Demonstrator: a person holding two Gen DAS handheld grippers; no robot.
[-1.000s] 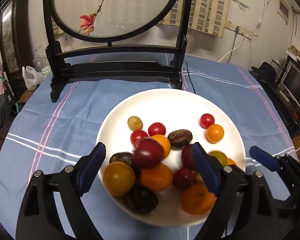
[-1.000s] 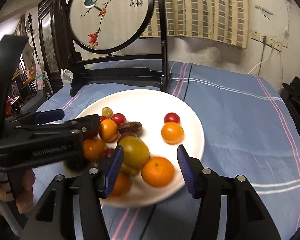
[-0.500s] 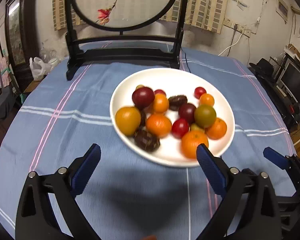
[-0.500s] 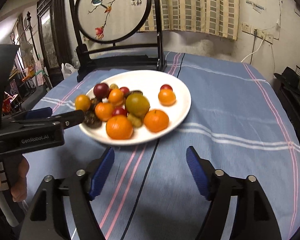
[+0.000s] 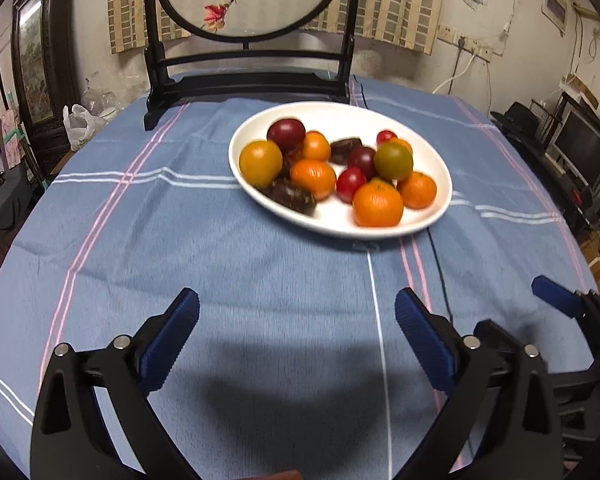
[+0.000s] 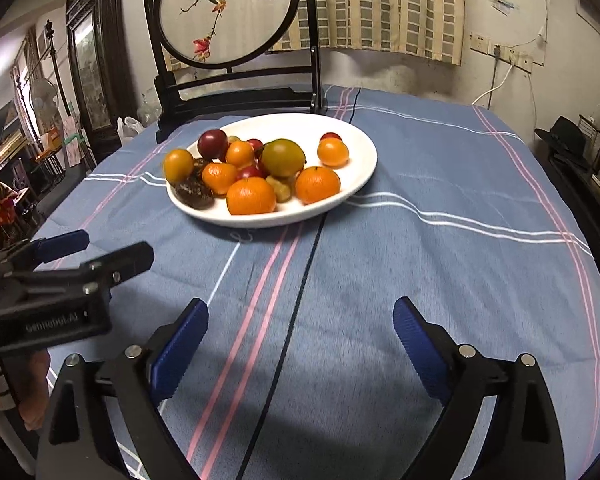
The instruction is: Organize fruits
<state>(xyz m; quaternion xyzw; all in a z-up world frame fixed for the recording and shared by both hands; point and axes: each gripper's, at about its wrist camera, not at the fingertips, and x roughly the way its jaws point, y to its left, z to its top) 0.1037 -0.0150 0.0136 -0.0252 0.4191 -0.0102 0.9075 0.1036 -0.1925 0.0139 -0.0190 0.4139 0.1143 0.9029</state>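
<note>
Both tongs have drawn back from the plate since a second ago, when they straddled the fruit.

Left wrist view: the left tongs (image 5: 296,330) gape wide and empty over the blue striped cloth on the worktop (image 5: 148,240). The white plate (image 5: 440,204) lies at 12 o'clock, well apart, piled with tangerines (image 5: 377,204), plums (image 5: 286,134) and cherry tomatoes (image 5: 351,184).

Right wrist view: the right tongs (image 6: 300,334) are likewise spread and empty; the plate (image 6: 364,160) sits at 11 o'clock, the left tongs (image 6: 100,248) at 9 o'clock. An embroidered screen (image 6: 228,12) stands behind.

A table under a blue striped cloth (image 5: 204,240) carries a white plate (image 5: 440,178) and a dark-framed screen stand (image 5: 244,80).
</note>
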